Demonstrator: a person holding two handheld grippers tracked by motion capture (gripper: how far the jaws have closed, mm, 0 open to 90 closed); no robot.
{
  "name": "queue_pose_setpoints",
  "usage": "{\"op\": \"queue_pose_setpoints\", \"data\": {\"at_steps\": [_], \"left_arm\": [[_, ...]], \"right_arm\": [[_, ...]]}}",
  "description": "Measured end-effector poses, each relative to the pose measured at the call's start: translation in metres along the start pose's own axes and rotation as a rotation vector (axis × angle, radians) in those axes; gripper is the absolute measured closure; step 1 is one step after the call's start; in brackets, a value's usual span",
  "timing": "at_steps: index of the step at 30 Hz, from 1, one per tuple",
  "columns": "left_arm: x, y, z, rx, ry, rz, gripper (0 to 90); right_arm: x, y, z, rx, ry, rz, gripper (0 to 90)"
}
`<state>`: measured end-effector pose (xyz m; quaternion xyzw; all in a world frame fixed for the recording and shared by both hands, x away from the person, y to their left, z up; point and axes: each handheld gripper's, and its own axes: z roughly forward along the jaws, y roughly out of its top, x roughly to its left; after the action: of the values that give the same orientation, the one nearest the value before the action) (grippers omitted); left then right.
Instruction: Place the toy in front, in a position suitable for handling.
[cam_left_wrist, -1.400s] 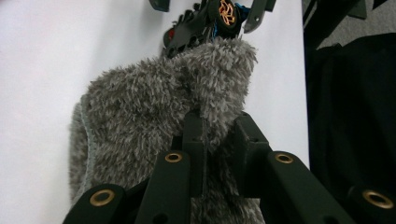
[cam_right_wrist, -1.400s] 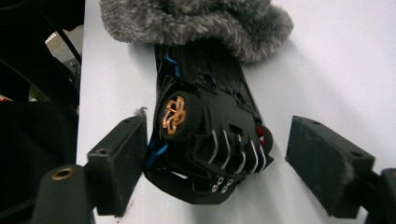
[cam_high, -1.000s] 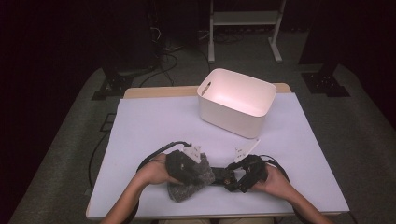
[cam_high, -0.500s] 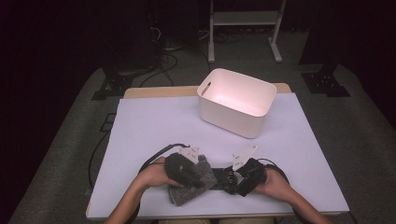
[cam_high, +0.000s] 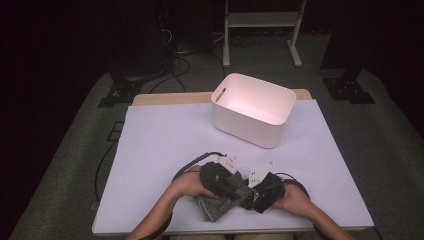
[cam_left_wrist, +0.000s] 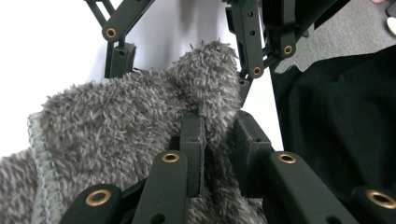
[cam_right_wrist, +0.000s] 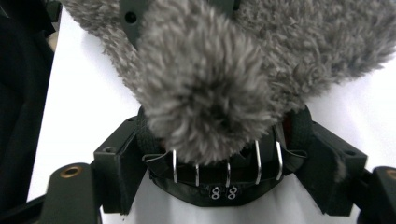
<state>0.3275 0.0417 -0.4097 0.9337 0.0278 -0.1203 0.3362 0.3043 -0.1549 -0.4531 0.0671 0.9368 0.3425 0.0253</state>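
Note:
A grey fuzzy cloth (cam_high: 212, 207) lies bunched at the table's front edge between both hands. My left gripper (cam_high: 234, 187) is shut on a fold of the cloth (cam_left_wrist: 116, 121), and the pile is pinched between its jaws (cam_left_wrist: 219, 123). My right gripper (cam_high: 247, 197) faces it from the right. Its jaws have just been closing a little and still stand wide around a raised hump of the cloth (cam_right_wrist: 210, 93). In the left gripper view the right gripper (cam_left_wrist: 184, 51) straddles that hump. Whether its pads (cam_right_wrist: 119, 163) press the pile is unclear.
A white plastic bin (cam_high: 252, 107) stands at the back, right of centre, on the white table cover (cam_high: 160, 145). Black cables (cam_high: 192, 162) loop beside the hands. Dark clothing (cam_left_wrist: 336, 130) lies just off the table's front edge. A metal stand (cam_high: 260, 30) is on the floor behind.
My left hand has moved right and slightly down with the cloth, closing the gap to the right gripper. The right hand has stayed nearly still.

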Motion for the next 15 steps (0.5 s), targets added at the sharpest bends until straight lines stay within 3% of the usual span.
{"op": "queue_pose_setpoints", "data": {"at_steps": [1,3,8,11,15], "left_arm": [[-0.002,-0.004,-0.005,0.014,0.028,0.006,75.9],[-0.003,-0.005,-0.008,0.020,0.036,0.004,75.8],[-0.004,-0.028,-0.032,0.065,0.114,-0.037,75.5],[-0.002,-0.040,-0.042,0.067,0.139,-0.063,74.9],[-0.001,-0.045,-0.044,0.054,0.136,-0.078,74.9]], "right_arm": [[0.000,0.000,0.000,-0.001,0.006,0.003,23.2],[-0.001,-0.001,0.000,-0.005,0.006,0.005,23.3],[0.000,0.001,-0.002,-0.011,-0.001,-0.017,23.3],[-0.002,0.001,-0.003,-0.015,0.002,-0.026,23.3],[-0.002,0.001,-0.002,-0.017,0.001,-0.033,23.3]]}}
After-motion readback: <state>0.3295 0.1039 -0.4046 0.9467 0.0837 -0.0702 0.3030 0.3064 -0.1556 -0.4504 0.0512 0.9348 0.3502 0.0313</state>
